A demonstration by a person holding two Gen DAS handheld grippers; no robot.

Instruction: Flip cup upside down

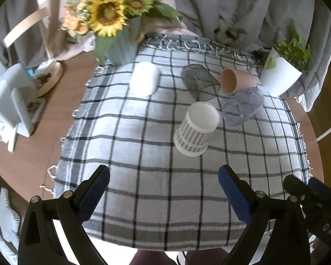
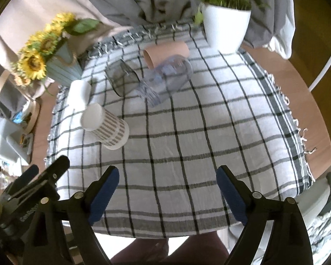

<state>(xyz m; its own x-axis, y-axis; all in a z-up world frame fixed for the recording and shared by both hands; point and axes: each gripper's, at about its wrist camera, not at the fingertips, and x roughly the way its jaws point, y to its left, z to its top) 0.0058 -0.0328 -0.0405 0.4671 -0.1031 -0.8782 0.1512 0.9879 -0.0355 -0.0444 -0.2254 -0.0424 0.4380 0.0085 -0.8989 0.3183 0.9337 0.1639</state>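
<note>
Several cups sit on a checked cloth [image 1: 143, 154]. A white cup with a grey pattern [image 1: 195, 130] stands upside down in the middle, also in the right wrist view [image 2: 107, 125]. A plain white cup [image 1: 144, 78] stands upside down further back [image 2: 79, 92]. A smoky grey glass [image 1: 198, 81], a pink cup [image 1: 236, 80] and a clear bluish cup [image 1: 242, 106] lie on their sides; they also show in the right wrist view: glass [image 2: 121, 79], pink [image 2: 165, 52], clear [image 2: 165, 79]. My left gripper [image 1: 164, 192] and right gripper [image 2: 167, 192] hover open and empty over the near cloth.
A sunflower vase [image 1: 121, 44] stands at the back left and a white potted plant [image 1: 280, 75] at the back right. White boxes and a round wooden tray [image 1: 48, 79] sit on the wooden table to the left. Grey curtains hang behind.
</note>
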